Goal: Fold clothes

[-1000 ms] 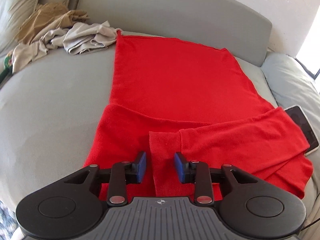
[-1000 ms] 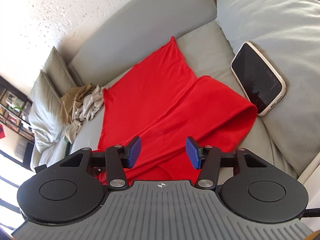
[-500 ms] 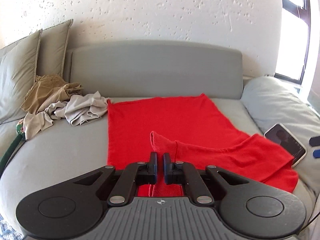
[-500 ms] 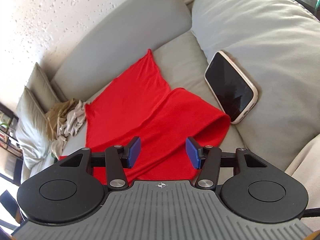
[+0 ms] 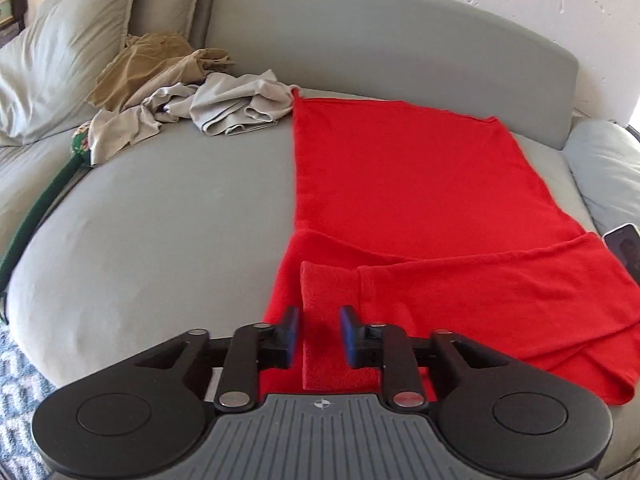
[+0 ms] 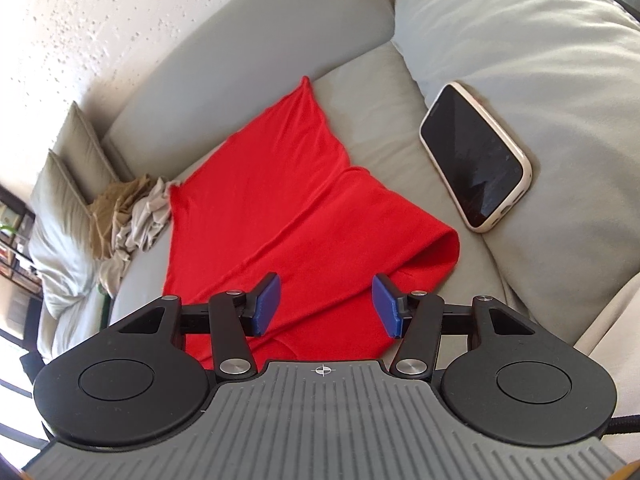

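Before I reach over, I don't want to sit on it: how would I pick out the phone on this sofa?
Start at the grey sofa and follow the red cloth to its folded right end. Just past that fold, the phone lies screen up against the big pale cushion. It is the only hard, dark, glossy thing there, rimmed by a cream case.

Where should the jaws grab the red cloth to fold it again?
Probably the small flap of the red cloth right ahead of the left gripper, approached from the near edge: it sits raised and loose, while the rest lies flat.

Bright daylight, fisheye-warped edges, slight blur
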Available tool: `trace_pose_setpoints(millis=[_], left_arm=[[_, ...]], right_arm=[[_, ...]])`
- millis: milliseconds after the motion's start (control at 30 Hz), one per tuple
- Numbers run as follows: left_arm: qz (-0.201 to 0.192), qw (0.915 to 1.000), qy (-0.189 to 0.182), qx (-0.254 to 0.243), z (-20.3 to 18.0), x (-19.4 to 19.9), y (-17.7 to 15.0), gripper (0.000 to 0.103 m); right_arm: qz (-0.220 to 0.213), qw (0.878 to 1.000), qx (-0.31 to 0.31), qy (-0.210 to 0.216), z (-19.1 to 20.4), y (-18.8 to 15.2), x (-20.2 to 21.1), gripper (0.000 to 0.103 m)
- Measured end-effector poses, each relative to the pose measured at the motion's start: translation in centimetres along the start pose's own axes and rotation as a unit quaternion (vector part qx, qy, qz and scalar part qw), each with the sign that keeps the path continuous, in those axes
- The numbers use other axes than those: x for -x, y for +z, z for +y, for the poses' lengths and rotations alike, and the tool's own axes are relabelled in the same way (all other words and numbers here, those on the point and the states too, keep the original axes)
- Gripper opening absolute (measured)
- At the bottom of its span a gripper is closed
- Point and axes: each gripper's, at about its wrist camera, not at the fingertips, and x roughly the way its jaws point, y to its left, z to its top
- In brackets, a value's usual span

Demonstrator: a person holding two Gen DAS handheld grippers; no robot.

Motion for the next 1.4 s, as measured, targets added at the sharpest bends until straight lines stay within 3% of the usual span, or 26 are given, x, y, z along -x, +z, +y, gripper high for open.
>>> trace_pose_setpoints(millis=[33, 100, 133, 167, 200, 233, 300, 400, 500, 567, 633, 700, 800, 867, 967, 1067, 1133, 1200, 1233, 1333, 1400], left_arm=[[-0.006, 0.9997, 0.019, 0.013, 0.3, 0.5, -0.1, 0.045], [-0.019, 0.9974, 0.058, 0.039, 0.9, 1.6, -0.3, 0.045], [-0.028, 0.9949, 0.084, 0.048, 1.1, 2.1, -0.3, 0.042], [-0.040, 0.9942, 0.088, 0.048, 1.3, 2.6, -0.2, 0.034], [-0.053, 0.9942, 0.082, 0.046, 1.3, 3.1, -0.1, 0.028], [-0.061, 0.9964, 0.048, 0.033, 1.2, 3.4, 0.0, 0.016], [-0.057, 0.9980, -0.022, -0.016, -0.1, 3.3, -0.1, 0.017], [-0.009, 0.9959, -0.065, -0.063, -1.8, 1.1, -0.9, 0.012], [0.022, 0.9970, -0.023, -0.070, -1.2, -0.7, -1.3, 0.019], [0.018, 0.9955, 0.043, -0.083, -0.6, -0.5, -0.8, 0.010], [0.008, 0.9862, 0.124, -0.110, -0.1, -0.1, -0.4, 0.008], [0.004, 0.9921, 0.101, -0.075, 1.4, 0.9, 0.2, 0.008], [0.002, 0.9991, 0.008, -0.043, 1.5, 2.0, 0.3, 0.009], [0.007, 0.9970, -0.040, -0.066, -0.1, 1.7, -0.4, 0.012], [0.025, 0.9903, -0.074, -0.115, -2.8, 0.8, -1.8, 0.012], [0.053, 0.9849, -0.043, -0.159, -3.7, 0.0, -3.1, 0.012], [0.053, 0.9901, -0.033, -0.125, -2.4, 0.2, -2.6, 0.012], [0.043, 0.9917, 0.037, -0.116, -1.3, 0.6, -1.9, 0.010], [0.039, 0.9918, 0.050, -0.111, -0.7, 0.9, -1.6, 0.010], [0.036, 0.9947, 0.053, -0.081, 0.5, 1.9, -0.9, 0.012], [0.025, 0.9973, 0.025, -0.065, 0.0, 2.7, -0.8, 0.012]], right_arm=[[-0.001, 1.000, 0.003, -0.001, 0.1, 0.0, 0.0, 0.060], [-0.008, 1.000, 0.007, -0.012, -0.1, 0.1, 0.1, 0.064], [-0.012, 1.000, 0.004, -0.018, -0.4, 0.2, 0.1, 0.065], [-0.015, 1.000, 0.001, -0.024, -0.7, 0.4, 0.0, 0.065], [-0.015, 0.999, 0.007, -0.027, -0.8, 0.5, -0.4, 0.064], [-0.015, 0.999, 0.014, -0.030, -0.9, 0.5, -0.8, 0.064], [-0.015, 0.999, 0.027, -0.036, -1.0, 0.7, -1.7, 0.052], [0.009, 0.997, 0.078, -0.027, 0.1, 0.5, -4.1, 0.047], [0.027, 0.993, 0.109, -0.037, 0.8, 0.3, -6.3, 0.047], [0.038, 0.989, 0.125, -0.063, 0.8, 0.2, -7.5, 0.047], [0.046, 0.990, 0.111, -0.068, -0.1, 0.3, -7.8, 0.045], [0.048, 0.992, 0.096, -0.066, -0.9, 0.4, -7.7, 0.045], [0.037, 0.994, 0.091, -0.058, -1.1, 0.3, -7.2, 0.046], [0.030, 0.992, 0.107, -0.052, -0.5, 0.1, -7.0, 0.046], [0.033, 0.987, 0.152, -0.047, 1.0, -0.2, -7.4, 0.046], [0.050, 0.972, 0.212, -0.092, 1.8, -0.8, -8.8, 0.037], [0.051, 0.972, 0.208, -0.094, 1.4, -0.6, -8.6, 0.031], [0.053, 0.973, 0.203, -0.096, 0.9, -0.4, -8.4, 0.031], [0.053, 0.974, 0.199, -0.094, 0.7, -0.2, -8.2, 0.031], [0.053, 0.977, 0.187, -0.092, 0.3, -0.1, -7.7, 0.033], [0.048, 0.978, 0.179, -0.090, 0.3, -0.2, -7.2, 0.033]])
